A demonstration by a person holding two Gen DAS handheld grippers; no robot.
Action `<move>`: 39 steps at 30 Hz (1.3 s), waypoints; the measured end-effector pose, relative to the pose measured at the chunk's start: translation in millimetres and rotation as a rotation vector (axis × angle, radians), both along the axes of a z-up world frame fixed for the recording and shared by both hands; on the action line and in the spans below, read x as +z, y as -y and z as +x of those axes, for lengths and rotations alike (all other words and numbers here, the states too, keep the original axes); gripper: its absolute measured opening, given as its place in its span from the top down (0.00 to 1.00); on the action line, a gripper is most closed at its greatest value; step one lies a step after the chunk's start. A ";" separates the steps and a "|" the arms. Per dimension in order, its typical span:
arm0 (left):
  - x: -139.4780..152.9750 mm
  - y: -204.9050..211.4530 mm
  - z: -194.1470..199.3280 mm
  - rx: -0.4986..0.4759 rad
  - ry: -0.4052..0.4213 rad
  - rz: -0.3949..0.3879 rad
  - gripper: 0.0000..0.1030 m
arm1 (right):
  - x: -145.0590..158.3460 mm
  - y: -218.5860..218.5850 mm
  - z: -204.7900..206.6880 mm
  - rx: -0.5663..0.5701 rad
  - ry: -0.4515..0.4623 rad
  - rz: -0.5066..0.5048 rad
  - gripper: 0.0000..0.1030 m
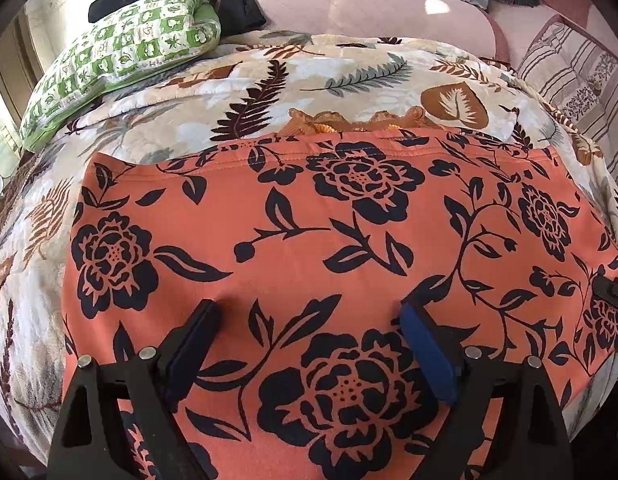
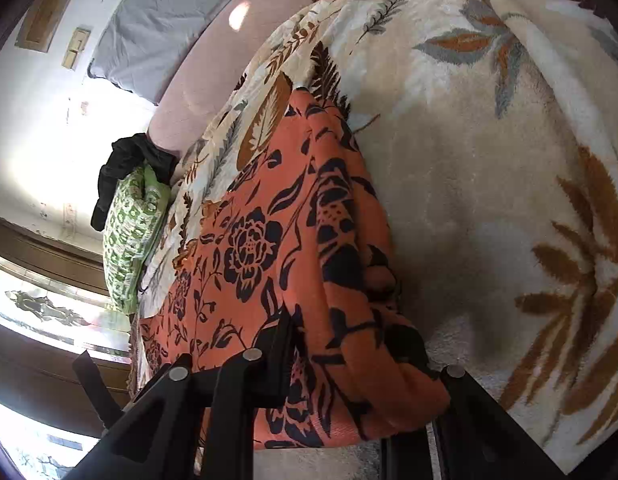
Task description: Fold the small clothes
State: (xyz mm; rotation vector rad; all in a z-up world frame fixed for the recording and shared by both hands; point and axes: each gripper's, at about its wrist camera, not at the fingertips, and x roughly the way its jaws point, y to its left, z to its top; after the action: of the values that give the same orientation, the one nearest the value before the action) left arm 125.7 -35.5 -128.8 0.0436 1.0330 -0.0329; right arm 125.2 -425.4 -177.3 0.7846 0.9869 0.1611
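Orange floral garment [image 1: 329, 240] spread flat across mid-frame on leaf-print blanket [image 1: 213, 92], green pillow [image 1: 121, 52] upper left. Left gripper [image 1: 309, 344] poised low centre, jaws wide, holding nothing. Right gripper [image 2: 349, 376], bottom of its view, pinched on bunched garment edge. Likely starting a fold: next, left side needs a grip too.

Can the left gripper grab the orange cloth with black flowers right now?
Probably yes. The left gripper is open right over the orange flowered cloth, with nothing between its fingers and the fabric.
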 end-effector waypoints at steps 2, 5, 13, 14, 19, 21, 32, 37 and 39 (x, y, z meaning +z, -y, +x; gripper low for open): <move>1.7 0.0 1.7 0.001 0.000 -0.007 0.11 | 18.1 -9.4 -4.7 0.005 0.046 -0.122 0.82; -5.6 1.8 -0.1 0.000 0.020 0.009 0.08 | 16.4 -23.9 -2.6 0.043 0.027 -0.257 0.78; -6.3 -1.7 -1.1 -0.018 0.040 -0.002 0.06 | 47.0 51.9 -32.0 -0.018 0.101 -0.004 0.18; -6.7 -1.8 -0.4 -0.020 0.041 -0.001 0.05 | 51.8 62.4 -26.6 -0.021 0.107 -0.002 0.18; -7.9 -1.8 -0.5 -0.022 0.050 -0.002 0.04 | 37.4 81.0 56.8 0.144 0.077 0.172 0.17; -8.2 -2.3 0.5 -0.025 0.048 -0.007 0.04 | 25.3 67.9 93.6 0.243 0.033 0.108 0.19; -10.3 -0.9 4.2 -0.039 0.054 0.010 0.00 | 9.7 29.1 126.2 0.241 -0.046 -0.253 0.74; -7.2 -3.1 9.1 -0.055 0.025 0.004 0.00 | 68.2 32.3 89.4 0.163 0.075 -0.378 0.26; -5.0 -3.5 10.4 -0.060 0.013 0.007 0.00 | 97.5 40.6 72.8 0.138 0.141 -0.288 0.26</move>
State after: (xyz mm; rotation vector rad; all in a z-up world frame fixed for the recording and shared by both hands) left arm 136.1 -32.0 -133.8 0.0810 1.0189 -0.0833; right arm 198.0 -466.1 -79.8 0.4358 0.9060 0.1856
